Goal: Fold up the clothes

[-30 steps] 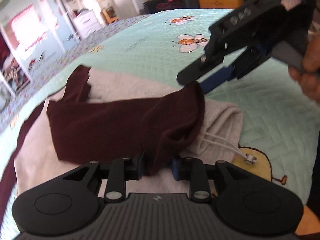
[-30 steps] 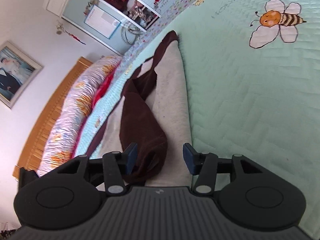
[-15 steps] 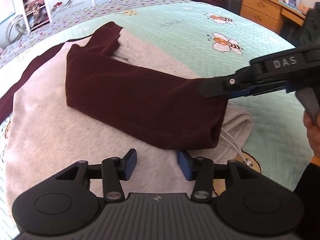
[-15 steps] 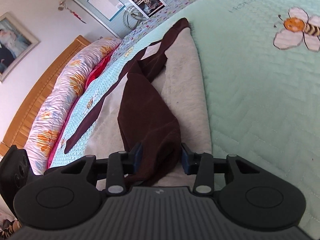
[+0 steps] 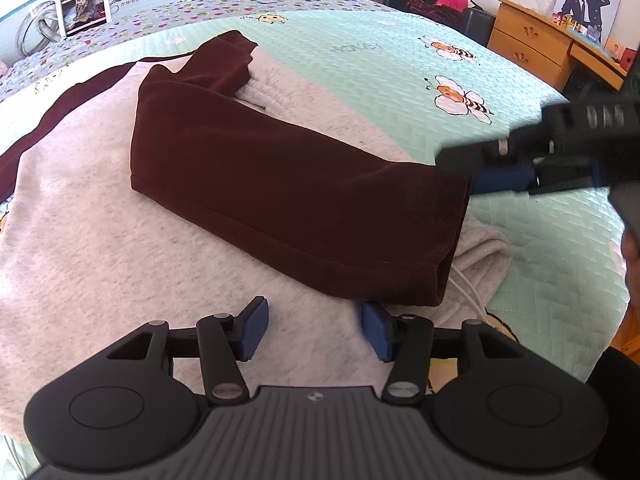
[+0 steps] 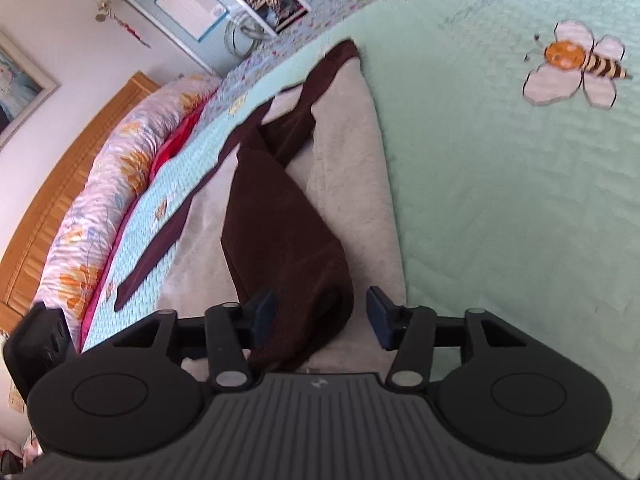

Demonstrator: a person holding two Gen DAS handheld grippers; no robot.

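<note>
Your left gripper (image 5: 313,330) hangs over the near part of the grey sweatshirt (image 5: 80,240). Its jaws are opening, with nothing between the blue pads (image 5: 252,328) but bare grey cloth below. The folded maroon sleeve (image 5: 288,184) lies just beyond the tips, slanting across the grey body from the far left toward the bed's right edge.

Your right gripper (image 6: 320,314) comes in from the right edge of the bed. Its jaws are opening as well. In its own view the end of the maroon sleeve (image 6: 296,280) sits between the fingers, against the left pad and clear of the right one, so nothing is clamped. From the left wrist view the same gripper (image 5: 472,178) shows blurred, its tips right at the sleeve's far right corner.

The sweatshirt is spread flat on the mint quilted bedspread (image 5: 380,60), near the edge closest to you. A white drawstring (image 5: 470,292) trails out beside the sleeve's end. A wooden dresser (image 5: 532,48) stands beyond the bed's far right corner, and a floral pillow (image 6: 104,200) runs along the headboard (image 6: 56,208).
</note>
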